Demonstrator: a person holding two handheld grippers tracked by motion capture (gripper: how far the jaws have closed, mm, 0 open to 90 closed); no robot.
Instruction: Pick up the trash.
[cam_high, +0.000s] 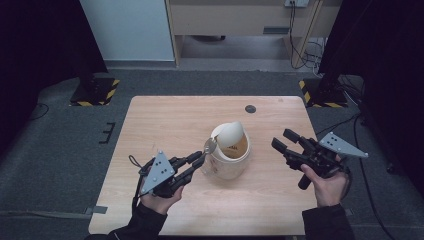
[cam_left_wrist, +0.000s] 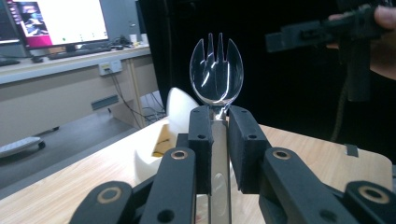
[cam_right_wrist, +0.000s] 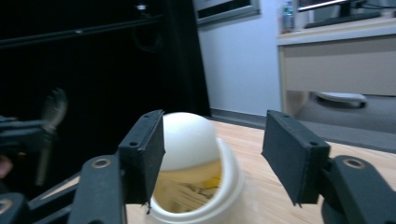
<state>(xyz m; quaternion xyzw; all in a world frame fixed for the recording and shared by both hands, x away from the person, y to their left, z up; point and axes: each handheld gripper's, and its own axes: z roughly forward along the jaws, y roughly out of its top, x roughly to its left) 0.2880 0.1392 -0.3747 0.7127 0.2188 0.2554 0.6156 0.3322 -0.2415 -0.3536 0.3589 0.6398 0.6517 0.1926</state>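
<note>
The left gripper (cam_high: 199, 162) points toward two o'clock, its fingers (cam_left_wrist: 201, 140) clamped on a spork (cam_left_wrist: 216, 70) handle. The right gripper (cam_high: 286, 140) points toward ten o'clock, fingers (cam_right_wrist: 293, 151) spread wide apart. Both forearms enter from six o'clock.

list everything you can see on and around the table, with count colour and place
light wooden table: 1, pale wood, centre of the high view
cream ceramic cup: 1, cream outside and yellowish inside, middle of the table
white egg-shaped object: 1, white, leaning at the cup's rim
shiny metal spork: 1, silver, clamped by its handle in the left gripper, head near the cup
small dark round disc: 1, dark grey, far edge of the table
left gripper: 1, black, left of the cup, shut on the spork
right gripper: 1, black, right of the cup, jaws apart
hands: 2, dark sleeves, near edge
</note>
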